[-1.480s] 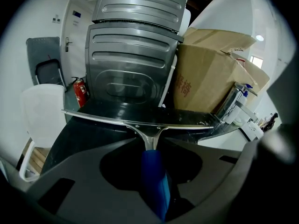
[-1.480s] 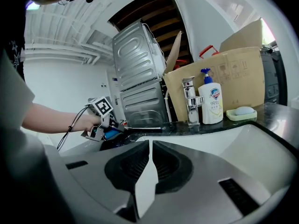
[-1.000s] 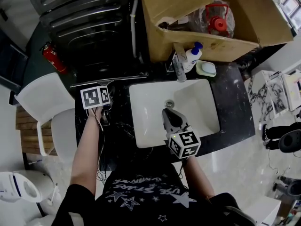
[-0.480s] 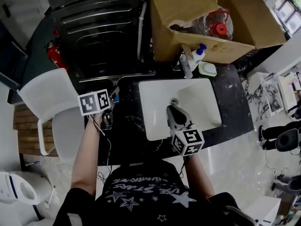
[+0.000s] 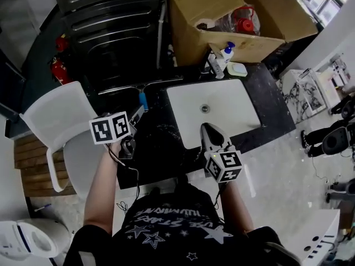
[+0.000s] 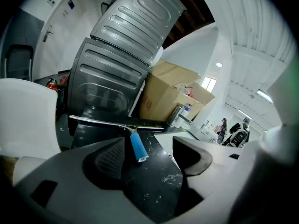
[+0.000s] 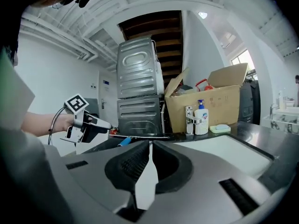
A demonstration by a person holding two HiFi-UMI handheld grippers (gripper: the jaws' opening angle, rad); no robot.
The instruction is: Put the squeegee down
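dark counter (image 5: 158,140): squeegee (image 5: 143,96) lies handle toward person (image 5: 166,226); left fingers (image 6: 108,160) apart, right fingers (image 7: 134,164) together.

A wash counter (image 5: 274,112) set up in what seems an open workspace, not a home: a sink (image 5: 222,107) and soap bottle (image 5: 226,53) beside a cardboard box (image 5: 194,15), steel machine (image 5: 111,32), fire extinguisher (image 5: 57,70) and chair (image 5: 52,115), under a high white ceiling (image 7: 117,3).
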